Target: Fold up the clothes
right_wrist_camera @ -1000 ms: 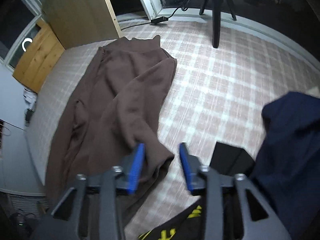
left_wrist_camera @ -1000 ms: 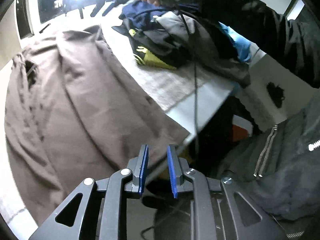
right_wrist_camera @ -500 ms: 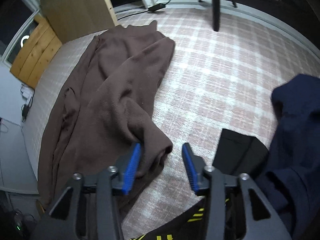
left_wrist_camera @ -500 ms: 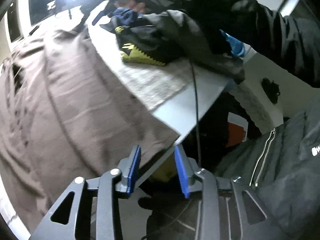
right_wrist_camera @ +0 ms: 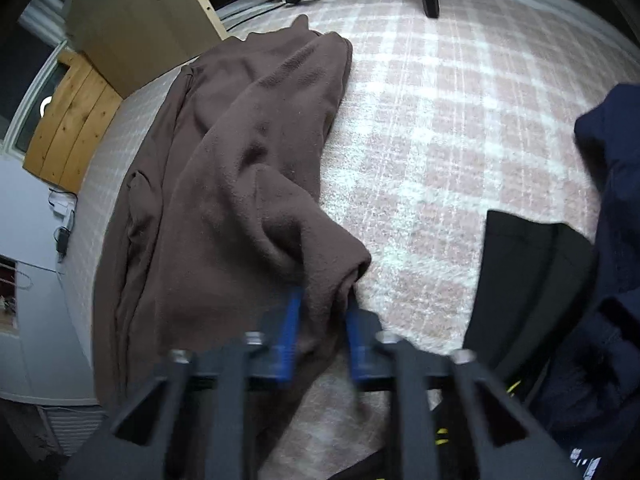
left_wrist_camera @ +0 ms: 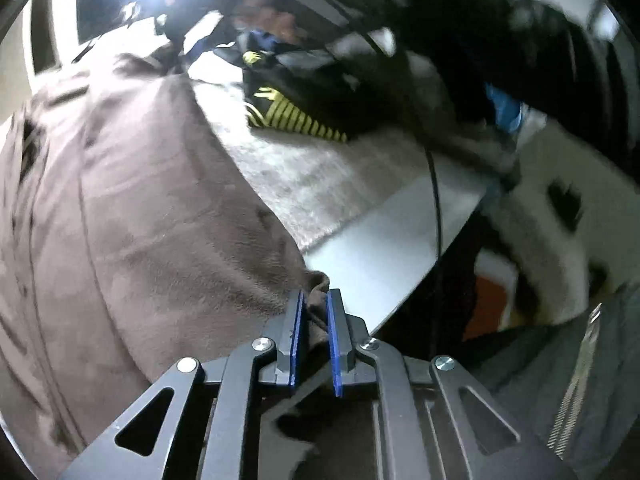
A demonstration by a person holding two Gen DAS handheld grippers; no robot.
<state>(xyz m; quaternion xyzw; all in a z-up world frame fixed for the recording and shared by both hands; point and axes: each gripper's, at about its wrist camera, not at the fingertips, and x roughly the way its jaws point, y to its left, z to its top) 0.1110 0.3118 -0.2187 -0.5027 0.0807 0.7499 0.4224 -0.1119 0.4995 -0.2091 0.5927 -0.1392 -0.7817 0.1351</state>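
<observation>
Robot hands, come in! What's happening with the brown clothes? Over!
Left gripper and right gripper both pinching brown garment. Dark clothes pile beside it.

Person's hand (left_wrist_camera: 276,24): smeared by motion blur, grip unreadable.
Brown garment (right_wrist_camera: 240,168): far side drops past the table edge, unseen.
Navy clothing (right_wrist_camera: 608,240): cut off at the frame's edge.

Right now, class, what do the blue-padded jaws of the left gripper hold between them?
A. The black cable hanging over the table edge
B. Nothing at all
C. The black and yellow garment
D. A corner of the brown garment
D: in the left wrist view the left gripper has its jaws closed on a bunched corner of the brown garment at the table edge.
</observation>
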